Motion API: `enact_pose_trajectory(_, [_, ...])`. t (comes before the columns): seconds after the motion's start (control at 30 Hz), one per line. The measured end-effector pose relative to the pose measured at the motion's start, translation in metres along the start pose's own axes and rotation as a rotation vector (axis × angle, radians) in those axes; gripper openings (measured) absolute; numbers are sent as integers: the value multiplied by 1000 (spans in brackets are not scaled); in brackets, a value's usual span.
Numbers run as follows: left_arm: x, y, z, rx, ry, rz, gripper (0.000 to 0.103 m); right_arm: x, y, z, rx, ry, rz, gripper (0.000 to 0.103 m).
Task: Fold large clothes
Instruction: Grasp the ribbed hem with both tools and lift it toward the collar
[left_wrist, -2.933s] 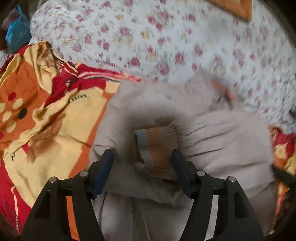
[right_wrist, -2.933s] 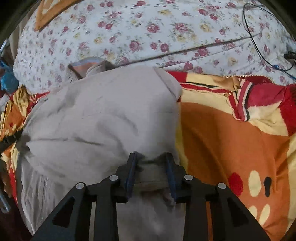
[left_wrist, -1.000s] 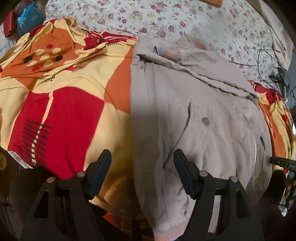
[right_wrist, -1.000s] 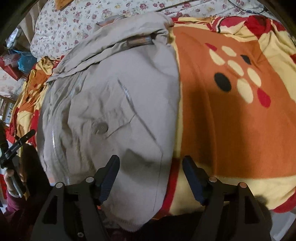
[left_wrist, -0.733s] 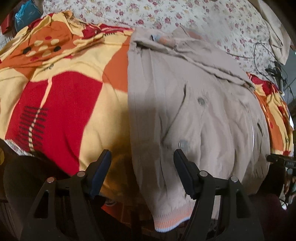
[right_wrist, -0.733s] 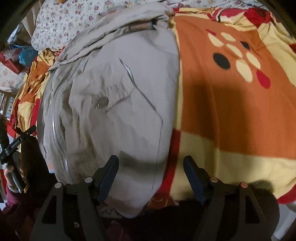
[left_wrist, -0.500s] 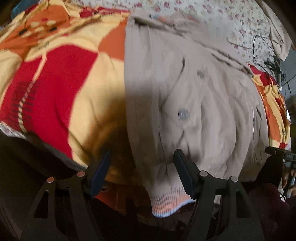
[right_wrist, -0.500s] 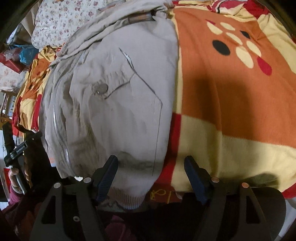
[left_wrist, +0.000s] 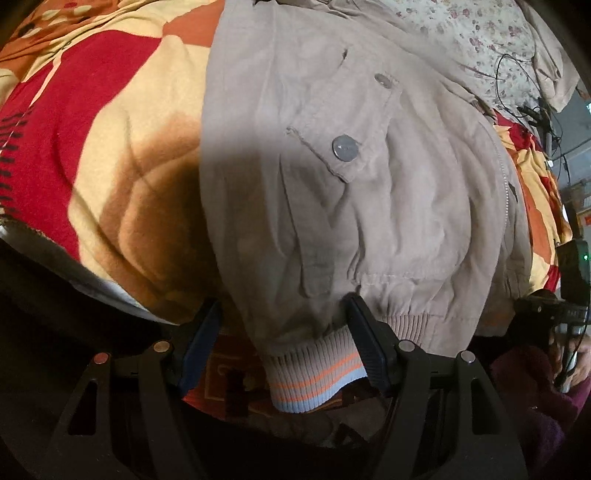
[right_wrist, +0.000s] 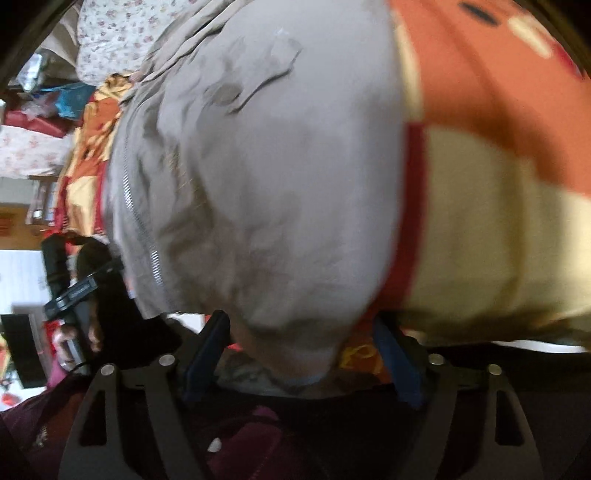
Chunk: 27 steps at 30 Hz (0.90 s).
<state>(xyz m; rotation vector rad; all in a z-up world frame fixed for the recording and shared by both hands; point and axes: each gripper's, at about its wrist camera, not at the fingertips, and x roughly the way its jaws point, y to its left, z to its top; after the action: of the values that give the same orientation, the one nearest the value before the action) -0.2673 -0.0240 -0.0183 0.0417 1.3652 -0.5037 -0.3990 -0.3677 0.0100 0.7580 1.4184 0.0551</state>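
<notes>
A beige zip-up jacket (left_wrist: 369, 155) lies on a bed, with its ribbed hem hanging over the near edge. Its left hem corner (left_wrist: 314, 373) has orange and blue stripes. My left gripper (left_wrist: 284, 343) is open, with its fingers on either side of that corner. The jacket also shows in the right wrist view (right_wrist: 266, 184), blurred. My right gripper (right_wrist: 303, 354) is open, with its fingers astride the jacket's right hem corner (right_wrist: 295, 369). A pocket flap with a metal snap (left_wrist: 345, 147) faces up.
A red, orange and yellow blanket (left_wrist: 92, 129) covers the bed under the jacket, and it also shows in the right wrist view (right_wrist: 498, 184). A floral sheet (left_wrist: 461, 44) and black cables (left_wrist: 524, 107) lie at the far side. The other gripper's handle (right_wrist: 70, 291) shows at left.
Both grippers have dropped down to the near bed edge and closed in on the jacket's hem. The hem corners now lie between the open fingers. Both stay open.
</notes>
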Motion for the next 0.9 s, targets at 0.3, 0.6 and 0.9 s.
enact_pose_trajectory(0.3, [2, -8, -5, 44, 3, -31, 18, 5, 19, -3, -93, -21, 44, 15])
enact_pose_trajectory(0.6, [-93, -11, 17, 85, -215, -148, 12, -78, 60, -1, -250, -279, 188, 11])
enact_pose_trajectory(0.9, [-150, 2, 98, 10, -451, -195, 12, -134, 98, 56, -272, -537, 239, 10])
